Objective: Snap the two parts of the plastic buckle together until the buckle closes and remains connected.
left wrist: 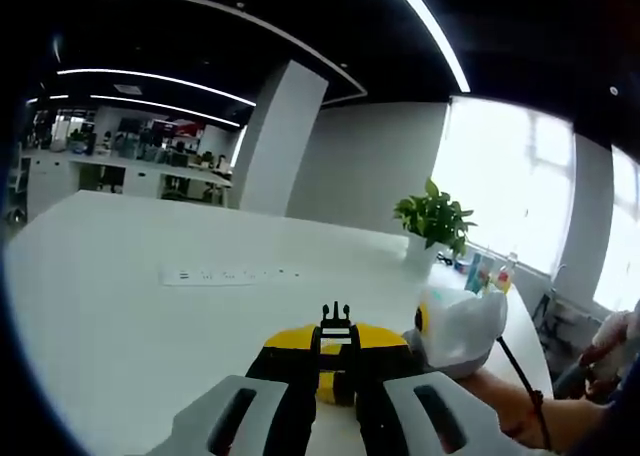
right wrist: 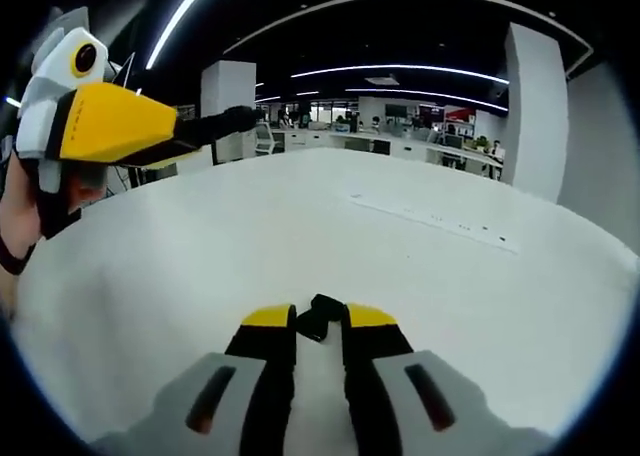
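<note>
Left tool (left wrist: 334, 361) clenched on pronged buckle half (left wrist: 336, 321), above white counter (left wrist: 120, 316), near potted plant (left wrist: 436, 219). Right tool (right wrist: 320, 331) clenched on other buckle half (right wrist: 318, 316), above same counter.

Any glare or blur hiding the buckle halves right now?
Left gripper view: the bright window blows out the right side, but the pronged buckle half in the left gripper reads sharp. Right gripper view: even light, and the black buckle half in the right gripper is dark but clear.
</note>
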A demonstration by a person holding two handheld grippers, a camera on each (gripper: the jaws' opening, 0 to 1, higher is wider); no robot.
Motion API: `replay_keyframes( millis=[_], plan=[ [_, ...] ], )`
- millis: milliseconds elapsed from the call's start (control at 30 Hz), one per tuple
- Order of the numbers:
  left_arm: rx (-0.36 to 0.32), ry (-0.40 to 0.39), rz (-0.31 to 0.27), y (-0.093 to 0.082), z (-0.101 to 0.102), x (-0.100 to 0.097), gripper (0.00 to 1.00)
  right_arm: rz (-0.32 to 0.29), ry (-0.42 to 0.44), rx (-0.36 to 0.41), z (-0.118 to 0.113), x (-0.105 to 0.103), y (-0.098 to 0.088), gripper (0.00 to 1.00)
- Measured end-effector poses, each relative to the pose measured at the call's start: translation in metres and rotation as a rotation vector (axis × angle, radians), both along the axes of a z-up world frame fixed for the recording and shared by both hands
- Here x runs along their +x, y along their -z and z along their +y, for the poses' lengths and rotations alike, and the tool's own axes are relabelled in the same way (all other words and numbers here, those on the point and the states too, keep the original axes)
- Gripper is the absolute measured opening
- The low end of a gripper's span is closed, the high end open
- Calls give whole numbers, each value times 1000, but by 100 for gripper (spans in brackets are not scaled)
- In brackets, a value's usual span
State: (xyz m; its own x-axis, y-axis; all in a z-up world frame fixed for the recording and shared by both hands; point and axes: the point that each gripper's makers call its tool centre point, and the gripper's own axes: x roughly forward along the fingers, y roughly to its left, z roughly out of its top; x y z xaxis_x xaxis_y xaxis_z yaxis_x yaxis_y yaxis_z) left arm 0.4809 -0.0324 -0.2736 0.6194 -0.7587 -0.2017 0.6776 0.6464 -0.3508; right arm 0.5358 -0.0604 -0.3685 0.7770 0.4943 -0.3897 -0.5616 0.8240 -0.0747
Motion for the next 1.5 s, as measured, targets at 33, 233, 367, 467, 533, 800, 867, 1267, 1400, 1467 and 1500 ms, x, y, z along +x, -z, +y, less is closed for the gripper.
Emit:
replay_keyframes(
  millis=[33, 233, 367, 467, 533, 800, 867, 1267, 1400, 1467, 1500],
  plan=[
    [0, -1, -1, 0, 0, 0, 10, 12, -16, -23, 0, -4, 2, 11],
    [0, 2, -2, -1, -1, -1, 10, -30, -1, -92, -6, -11, 3, 11],
    [-4, 1, -4, -2, 0, 0, 10, -31, 1, -99, -9, -15, 3, 11],
    [1, 3, -3, -1, -1, 1, 10, -32, 4, -110, -10, -16, 3, 10],
    [7, 2, -4, 0, -1, 1, 10, -33, 7, -107, -12, -17, 4, 10],
    [5, -1, -2, 0, 0, 2, 10, -31, 107, -40, -17, -18, -13, 10],
    [6, -1, -2, 0, 0, 2, 10, -33, 144, -15, -19, -19, -18, 10],
    [18, -7, -6, 1, 2, 1, 10, -92, 171, -18, -25, -30, -59, 10],
    [15, -10, -5, 2, 3, 0, 10, -80, 177, 4, -25, -32, -64, 10],
    [17, -10, -4, 3, 2, -1, 10, -84, 182, 5, -26, -32, -67, 10],
    [19, -10, -5, 3, 2, -1, 10, -86, 185, 5, -27, -32, -69, 10]
  ],
)
